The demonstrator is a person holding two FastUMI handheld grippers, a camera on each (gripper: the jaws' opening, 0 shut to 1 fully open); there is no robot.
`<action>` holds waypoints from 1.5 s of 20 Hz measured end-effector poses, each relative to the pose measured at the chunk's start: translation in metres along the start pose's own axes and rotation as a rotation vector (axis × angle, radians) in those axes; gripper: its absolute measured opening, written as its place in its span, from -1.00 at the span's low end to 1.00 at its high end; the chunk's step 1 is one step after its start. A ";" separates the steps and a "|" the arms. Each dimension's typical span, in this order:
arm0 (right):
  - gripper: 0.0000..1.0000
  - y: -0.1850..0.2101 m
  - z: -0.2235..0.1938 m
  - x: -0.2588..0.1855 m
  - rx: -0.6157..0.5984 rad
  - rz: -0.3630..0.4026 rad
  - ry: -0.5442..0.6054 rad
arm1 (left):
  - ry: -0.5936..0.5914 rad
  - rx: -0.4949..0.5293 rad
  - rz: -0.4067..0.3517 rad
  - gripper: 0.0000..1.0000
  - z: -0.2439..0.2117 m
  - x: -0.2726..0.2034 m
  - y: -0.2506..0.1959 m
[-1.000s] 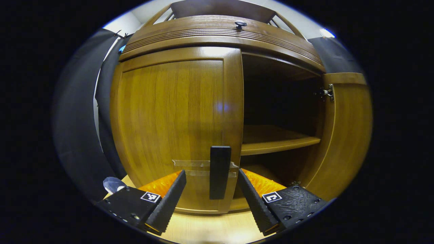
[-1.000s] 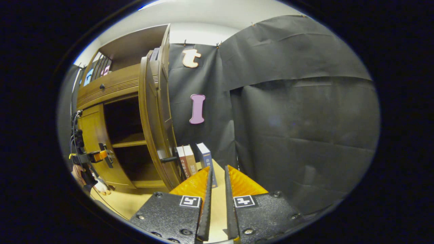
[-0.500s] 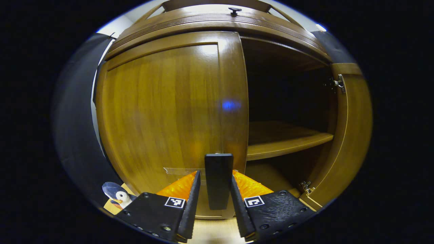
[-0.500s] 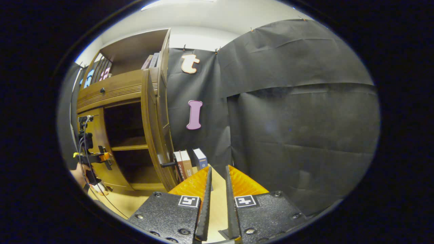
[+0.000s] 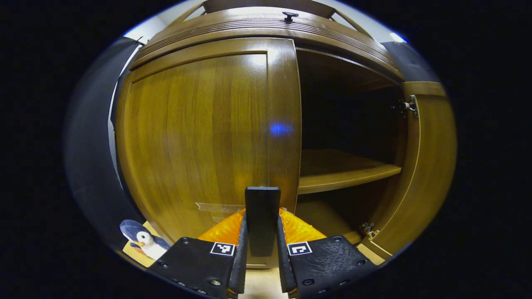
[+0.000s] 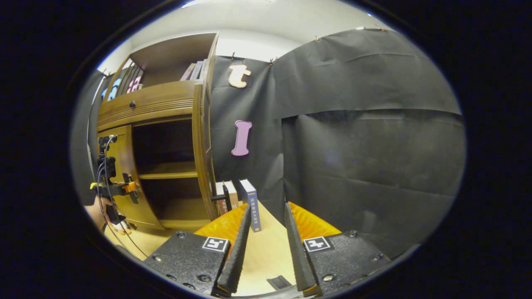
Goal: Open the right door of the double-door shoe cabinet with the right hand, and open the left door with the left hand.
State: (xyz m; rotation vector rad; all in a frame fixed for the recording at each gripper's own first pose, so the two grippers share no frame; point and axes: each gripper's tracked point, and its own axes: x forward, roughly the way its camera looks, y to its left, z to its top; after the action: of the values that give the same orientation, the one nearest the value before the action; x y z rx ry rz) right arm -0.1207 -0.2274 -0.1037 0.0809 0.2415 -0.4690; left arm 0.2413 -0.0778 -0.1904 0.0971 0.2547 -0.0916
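Wooden and stiff, the left door [image 5: 199,137] sits shut on its side hinges and should swing in an arc; judged best pulled by its black handle [image 5: 262,220] at 6 o'clock in the left gripper view. The left claw [image 5: 262,265] has both fingers pressed on that handle. The right door [image 5: 424,166] stands wide open at 3 o'clock, baring a dark compartment with an empty shelf [image 5: 345,170]. The right claw [image 6: 266,249] is partly open, holding nothing, above the table [image 6: 266,253]
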 end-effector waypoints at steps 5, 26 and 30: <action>0.07 0.012 -0.004 -0.009 -0.017 0.024 0.005 | -0.015 -0.012 -0.003 -0.37 -0.004 -0.022 0.004; 0.10 0.092 -0.014 -0.004 -0.058 0.230 0.015 | -0.031 -0.063 0.088 -0.37 -0.018 -0.104 0.037; 0.10 0.111 -0.017 0.000 -0.066 0.276 0.023 | -0.031 -0.058 0.109 -0.37 -0.022 -0.122 0.050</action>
State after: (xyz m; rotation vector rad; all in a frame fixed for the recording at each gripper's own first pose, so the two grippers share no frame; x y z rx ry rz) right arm -0.0739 -0.1258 -0.1180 0.0538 0.2633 -0.1858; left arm 0.1237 -0.0160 -0.1761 0.0520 0.2205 0.0224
